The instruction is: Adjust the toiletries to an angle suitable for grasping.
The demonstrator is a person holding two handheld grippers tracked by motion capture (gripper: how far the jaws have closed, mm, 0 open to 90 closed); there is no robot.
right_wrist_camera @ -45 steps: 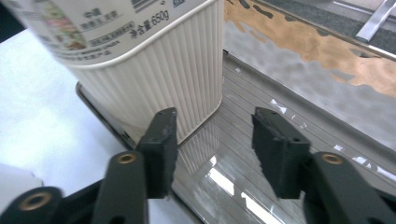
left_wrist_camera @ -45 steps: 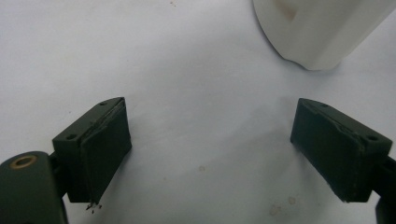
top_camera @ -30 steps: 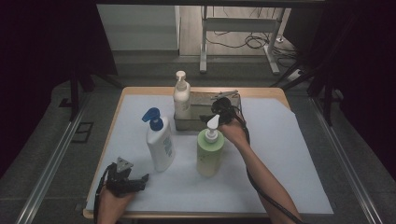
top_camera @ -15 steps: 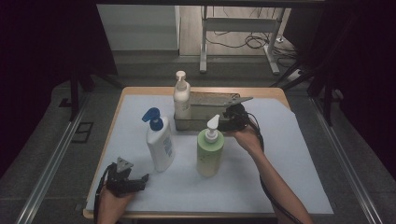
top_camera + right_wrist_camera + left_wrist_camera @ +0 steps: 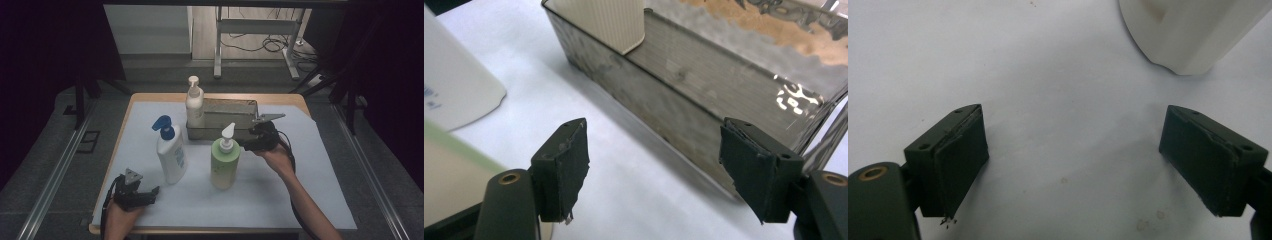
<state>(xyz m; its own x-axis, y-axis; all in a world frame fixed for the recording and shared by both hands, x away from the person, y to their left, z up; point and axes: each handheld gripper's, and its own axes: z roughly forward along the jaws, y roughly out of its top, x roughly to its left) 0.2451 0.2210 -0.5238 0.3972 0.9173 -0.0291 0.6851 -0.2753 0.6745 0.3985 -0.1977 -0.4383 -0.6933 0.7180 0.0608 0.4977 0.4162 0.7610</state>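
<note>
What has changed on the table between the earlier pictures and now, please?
The right gripper has drawn back from over the metal tray toward the person; its jaws have just been opening, nothing between them. The left gripper, the cream bottle in the tray, the blue-pump bottle and the green bottle stayed put.

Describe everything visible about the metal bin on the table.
The metal bin is a long rectangular trough of dull, tarnished grey metal, open at the top, its inner wall shiny and mirror-like. It stands upright at the far middle of the white-covered table. A cream pump bottle stands inside its left end. The right gripper, jaws open, is beside its near right corner; contact is unclear.
</note>
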